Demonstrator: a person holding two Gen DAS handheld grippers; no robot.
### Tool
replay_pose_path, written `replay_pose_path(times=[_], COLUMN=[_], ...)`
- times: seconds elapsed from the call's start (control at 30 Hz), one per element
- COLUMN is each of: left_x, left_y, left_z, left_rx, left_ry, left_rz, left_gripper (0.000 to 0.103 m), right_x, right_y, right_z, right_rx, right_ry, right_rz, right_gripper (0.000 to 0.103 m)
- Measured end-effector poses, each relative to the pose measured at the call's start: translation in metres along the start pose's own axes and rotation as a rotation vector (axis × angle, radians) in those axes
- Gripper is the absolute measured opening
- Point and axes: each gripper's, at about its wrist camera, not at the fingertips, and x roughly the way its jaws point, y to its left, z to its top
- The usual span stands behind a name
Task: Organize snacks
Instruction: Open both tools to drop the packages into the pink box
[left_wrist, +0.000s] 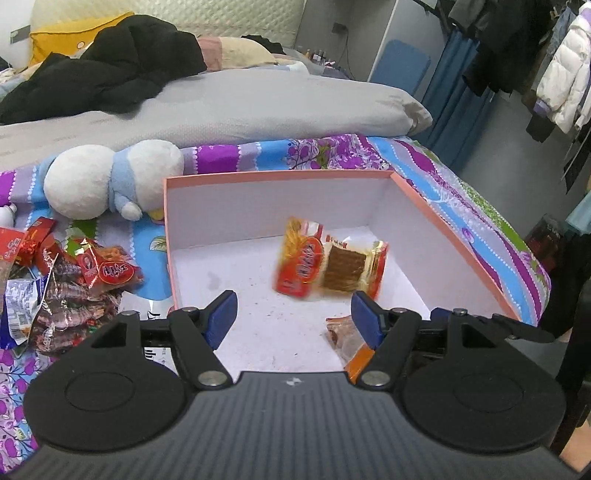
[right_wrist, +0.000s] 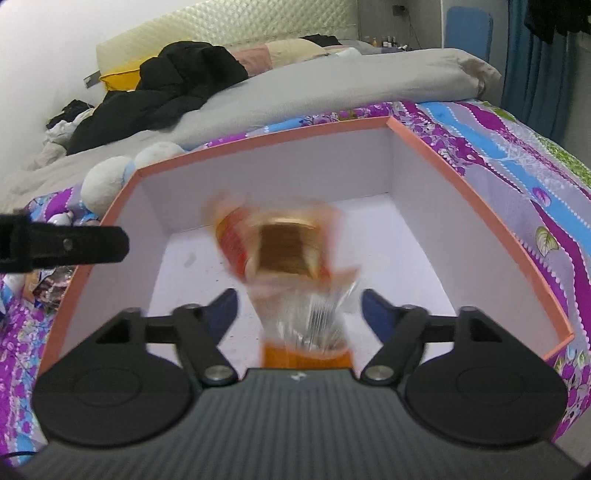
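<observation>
Both tools, left (left_wrist: 293, 314) and right (right_wrist: 299, 310), are spread; the blurred snack packet (right_wrist: 280, 243) over the box (right_wrist: 480, 206) looks light, crinkly, best pinched at its sealed edge.

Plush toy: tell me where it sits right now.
In the left wrist view the plush toy lies on the floral bedspread, just outside the pink box's far-left corner, behind the snack pile.

My right camera shows the snack packet (right_wrist: 280, 247) smeared by blur; its print is unreadable. My left tongs hide part of another packet (left_wrist: 345, 336).
</observation>
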Motion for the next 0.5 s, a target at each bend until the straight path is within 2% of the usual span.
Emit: replay_pose_path(times=[0.2,0.5], left_x=[-0.022,-0.084], left_y=[-0.001,0.009], left_z=[0.002,0.004], left_rx=[0.01,0.013], left_ry=[-0.039,-0.148], left_rz=[-0.013,-0.02], left_gripper=[0.073,0.073], right_x=[-0.017,-0.072], right_y=[0.005,0.032], right_z=[0.006,0.021], right_rx=[-0.01,-0.036], right_ry=[-0.046,-0.177], right_rz=[0.004,0.038], right_gripper=[0.079,0.079])
